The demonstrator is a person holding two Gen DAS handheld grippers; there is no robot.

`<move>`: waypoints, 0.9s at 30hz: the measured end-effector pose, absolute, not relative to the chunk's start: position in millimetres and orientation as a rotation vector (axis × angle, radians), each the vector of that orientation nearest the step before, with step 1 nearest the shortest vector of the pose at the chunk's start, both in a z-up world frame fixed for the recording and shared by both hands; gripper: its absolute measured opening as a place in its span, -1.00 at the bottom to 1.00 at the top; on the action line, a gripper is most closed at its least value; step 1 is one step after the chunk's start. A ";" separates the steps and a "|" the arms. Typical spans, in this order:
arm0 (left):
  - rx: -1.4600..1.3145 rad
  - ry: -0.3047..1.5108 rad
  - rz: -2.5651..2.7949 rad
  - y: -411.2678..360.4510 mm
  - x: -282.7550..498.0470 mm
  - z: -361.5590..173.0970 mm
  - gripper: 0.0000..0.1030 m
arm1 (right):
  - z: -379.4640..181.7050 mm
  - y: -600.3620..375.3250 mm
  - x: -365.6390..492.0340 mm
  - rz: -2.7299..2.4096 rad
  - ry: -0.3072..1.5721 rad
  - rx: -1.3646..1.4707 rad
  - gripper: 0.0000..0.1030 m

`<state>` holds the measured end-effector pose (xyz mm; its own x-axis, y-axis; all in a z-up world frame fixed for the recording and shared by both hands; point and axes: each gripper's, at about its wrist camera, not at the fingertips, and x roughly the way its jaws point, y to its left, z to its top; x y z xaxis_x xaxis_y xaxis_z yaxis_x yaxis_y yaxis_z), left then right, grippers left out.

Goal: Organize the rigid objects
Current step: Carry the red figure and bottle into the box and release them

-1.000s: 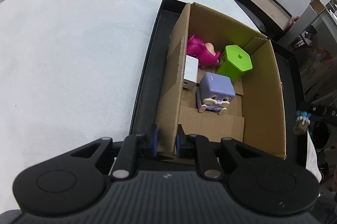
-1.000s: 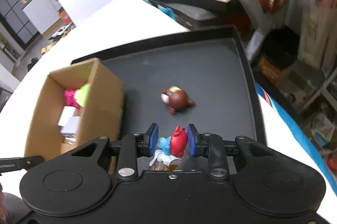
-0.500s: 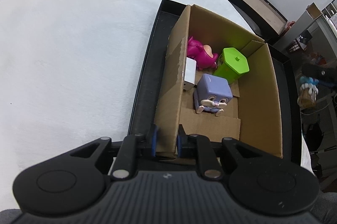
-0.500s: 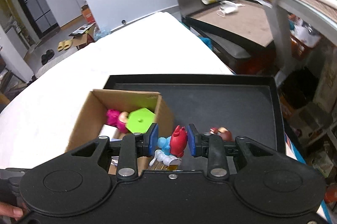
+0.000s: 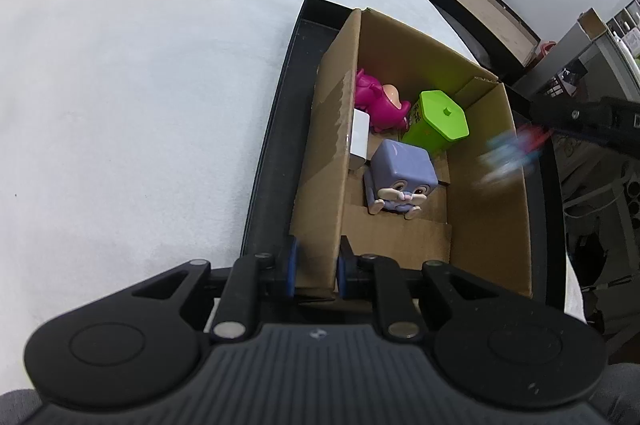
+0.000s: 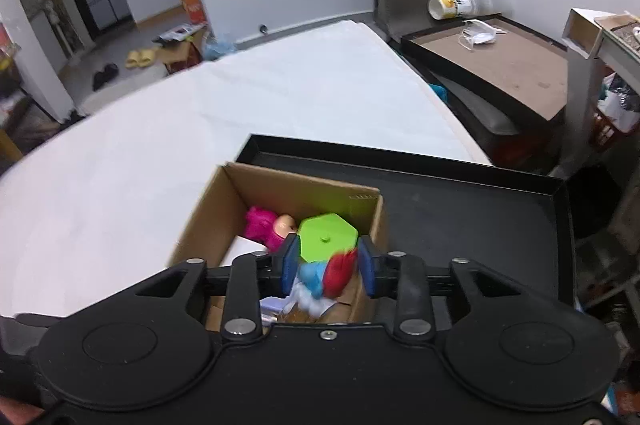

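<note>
A cardboard box (image 5: 492, 225) stands in a black tray (image 5: 268, 177). Inside lie a pink toy (image 5: 376, 101), a green hexagonal container (image 5: 438, 119), a purple cube figure (image 5: 402, 175) and a white block (image 5: 360, 137). My left gripper (image 5: 316, 271) is shut on the box's near left wall. My right gripper (image 6: 328, 267) is shut on a red and blue toy figure (image 6: 324, 279) and holds it above the box (image 6: 208, 225); the toy shows blurred over the box's right wall in the left wrist view (image 5: 508, 155).
The tray (image 6: 460, 193) lies on a white cloth-covered table (image 5: 140, 85). A second tray with a cup and a mask (image 6: 480, 37) sits on a low stand beyond. Shelving and clutter stand to the right.
My right gripper has carried the red and blue toy from over the open tray leftward to above the box. The left gripper has kept its hold on the box wall.
</note>
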<state>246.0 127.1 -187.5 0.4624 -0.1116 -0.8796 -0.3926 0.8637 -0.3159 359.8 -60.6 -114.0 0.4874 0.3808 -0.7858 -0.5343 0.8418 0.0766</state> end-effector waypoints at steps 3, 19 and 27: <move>-0.513 1.086 0.183 124.8 246.1 -187.6 -0.65 | -114.1 -66.5 357.9 0.558 0.910 -0.148 -0.30; -0.523 1.079 0.198 121.8 243.4 -187.4 -0.64 | -124.9 -115.2 363.1 0.485 0.937 -0.103 -0.19; -0.503 1.086 0.214 118.3 246.5 -186.7 -0.65 | -136.0 -145.3 369.8 0.454 0.945 -0.089 0.00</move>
<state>246.5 118.3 -186.7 0.4590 -0.0763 -0.8852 -0.4059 0.8682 -0.2853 369.8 -145.3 -136.0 0.4995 0.3369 -0.7981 -0.4133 0.9024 0.1223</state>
